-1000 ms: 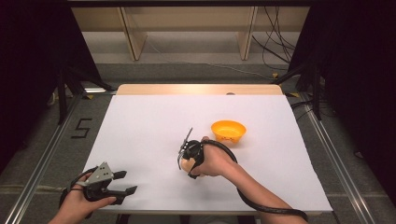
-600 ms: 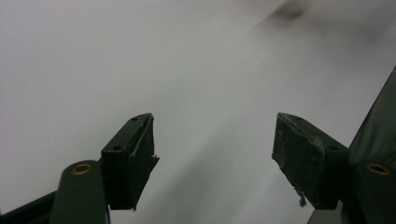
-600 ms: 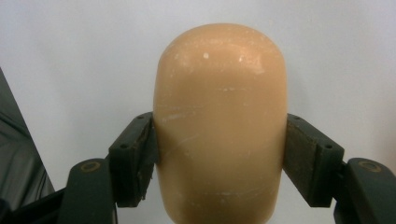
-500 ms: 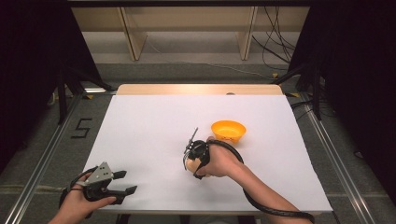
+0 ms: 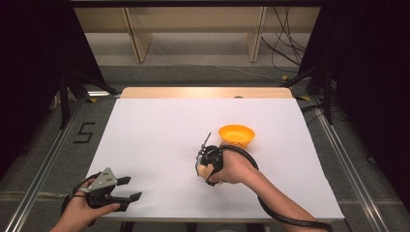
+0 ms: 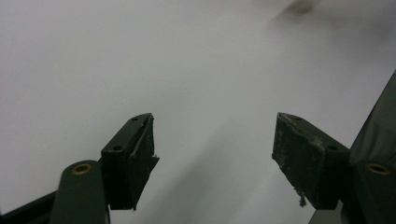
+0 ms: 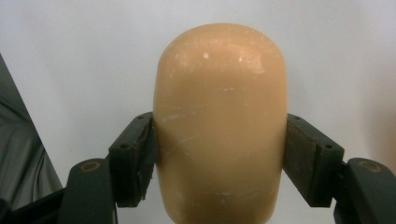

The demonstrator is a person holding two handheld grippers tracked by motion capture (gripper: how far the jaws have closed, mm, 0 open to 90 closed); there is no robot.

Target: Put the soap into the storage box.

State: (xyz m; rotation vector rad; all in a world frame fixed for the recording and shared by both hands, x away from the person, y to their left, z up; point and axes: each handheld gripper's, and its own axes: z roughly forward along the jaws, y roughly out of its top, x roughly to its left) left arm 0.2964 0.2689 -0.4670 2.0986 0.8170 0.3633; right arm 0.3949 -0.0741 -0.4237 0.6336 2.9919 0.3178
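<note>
While the right claw (image 7: 219,154) pinches the tan rounded piece (image 7: 219,121) lengthwise, the orange bowl (image 5: 236,135) sits just beyond it.

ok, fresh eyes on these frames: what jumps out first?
The smooth tan rounded object clamped between the right gripper pads, just above the white table near its middle. Next, the bright orange bowl on the table just beyond that hand. The left gripper sits at the near left corner, jaws open with nothing between them.
</note>
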